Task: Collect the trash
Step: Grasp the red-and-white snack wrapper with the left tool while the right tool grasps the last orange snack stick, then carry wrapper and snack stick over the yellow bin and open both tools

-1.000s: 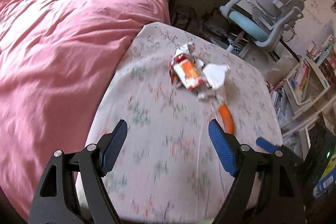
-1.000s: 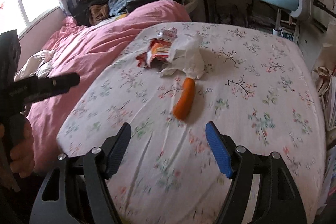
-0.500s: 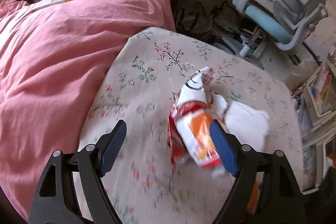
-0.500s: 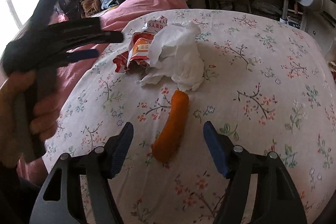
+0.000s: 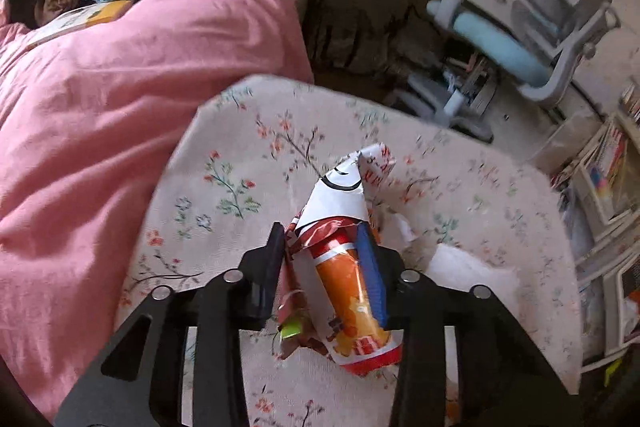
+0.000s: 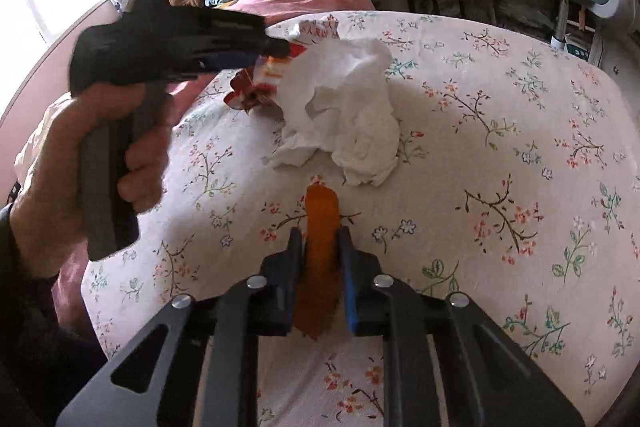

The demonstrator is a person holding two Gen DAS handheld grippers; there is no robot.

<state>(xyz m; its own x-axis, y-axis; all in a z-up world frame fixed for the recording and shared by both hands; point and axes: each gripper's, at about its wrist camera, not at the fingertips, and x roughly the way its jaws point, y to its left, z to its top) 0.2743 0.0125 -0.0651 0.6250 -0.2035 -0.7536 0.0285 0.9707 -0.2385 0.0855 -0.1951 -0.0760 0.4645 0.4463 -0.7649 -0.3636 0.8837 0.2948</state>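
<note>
— Fingers first: what have yours got?

— Both pairs have just been closing, each with a thing between them. My left gripper (image 5: 320, 247) is clamped on the crumpled red, orange and white foil snack wrapper (image 5: 348, 267); my right gripper (image 6: 320, 251) is clamped on the small orange carrot-like stick (image 6: 320, 239). Both lie on the floral white bedsheet (image 6: 500, 147), beside the pink quilt (image 5: 120, 107).

— How do they lie to the pads?

— Each runs lengthwise between my fingers, long axis pointing straight ahead, away from me, so I judge the lift is simply up and back. The crumpled white tissue (image 6: 348, 115) lies between the two, touching the wrapper, just beyond the stick's far tip. Neither hand is free for it.

— And compared with a moment back?

— Half a second ago both pairs stood wide, the stick lying loose between my right fingers, the wrapper against my left pad. Now both are pinched.
</note>
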